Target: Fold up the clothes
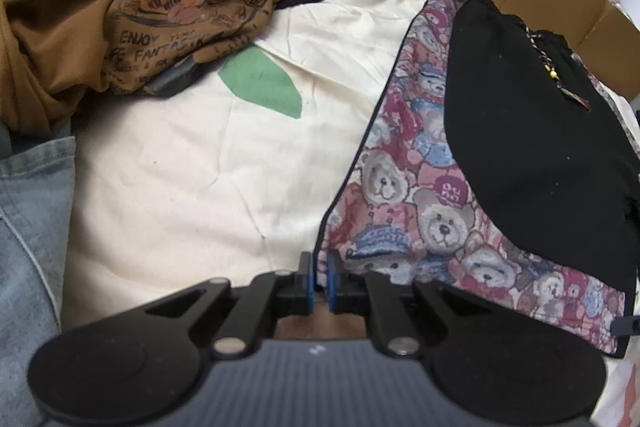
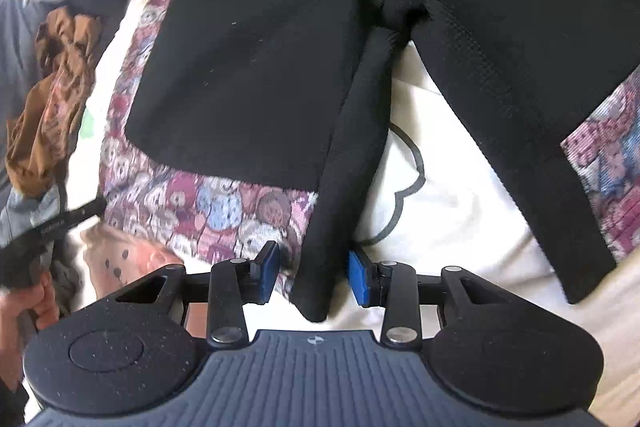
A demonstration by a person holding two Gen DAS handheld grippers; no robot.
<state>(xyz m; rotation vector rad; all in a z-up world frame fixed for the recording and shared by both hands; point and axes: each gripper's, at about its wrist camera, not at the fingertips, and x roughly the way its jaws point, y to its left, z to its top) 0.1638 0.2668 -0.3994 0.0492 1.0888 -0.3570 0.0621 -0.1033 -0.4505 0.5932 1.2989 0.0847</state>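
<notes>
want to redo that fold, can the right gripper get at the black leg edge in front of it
Probably yes: the right gripper is open with the black leg edge lying between its fingers, nothing covering it.

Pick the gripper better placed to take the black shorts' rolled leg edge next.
Right, probably. The right gripper is open with the shorts' rolled leg edge lying between its pads. The left gripper is shut at the teddy-bear fabric's corner.
</notes>
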